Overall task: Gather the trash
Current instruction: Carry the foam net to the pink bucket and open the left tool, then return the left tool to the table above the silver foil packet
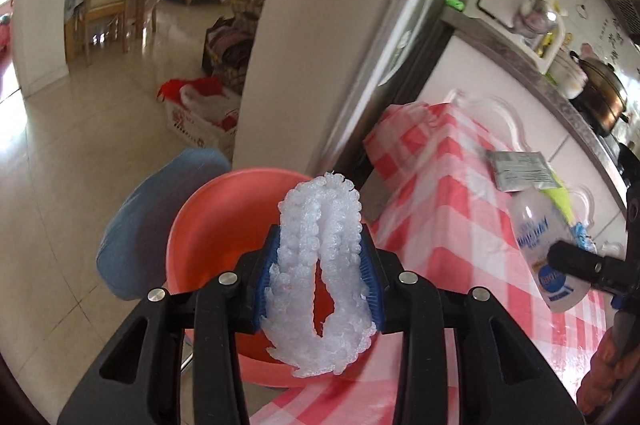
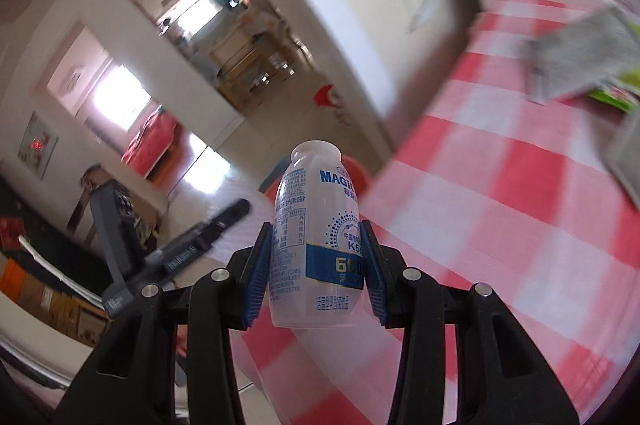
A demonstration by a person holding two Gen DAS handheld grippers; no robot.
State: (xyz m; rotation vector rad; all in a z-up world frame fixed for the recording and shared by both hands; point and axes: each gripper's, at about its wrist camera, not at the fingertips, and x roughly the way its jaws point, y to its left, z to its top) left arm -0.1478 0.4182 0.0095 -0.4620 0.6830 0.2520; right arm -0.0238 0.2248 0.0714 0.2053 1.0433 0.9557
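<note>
My left gripper (image 1: 320, 265) is shut on a white foam net sleeve (image 1: 320, 277) and holds it above an orange-pink plastic basin (image 1: 212, 225) at the table's left edge. My right gripper (image 2: 318, 257) is shut on a small white plastic drink bottle (image 2: 316, 245) with a blue label, held above the red-and-white checked tablecloth (image 2: 500, 193). The bottle also shows in the left wrist view (image 1: 540, 241), with the right gripper's finger (image 1: 572, 257) across it. A grey foil sachet (image 1: 518, 171) and a green wrapper (image 1: 560, 193) lie on the cloth.
A clear plastic blister tray (image 1: 500, 117) lies at the table's far edge against white cabinets. A blue-covered stool (image 1: 148, 221) stands left of the basin. A white wall corner (image 1: 304, 37) rises behind the basin. A counter (image 1: 560, 85) with pots runs at right.
</note>
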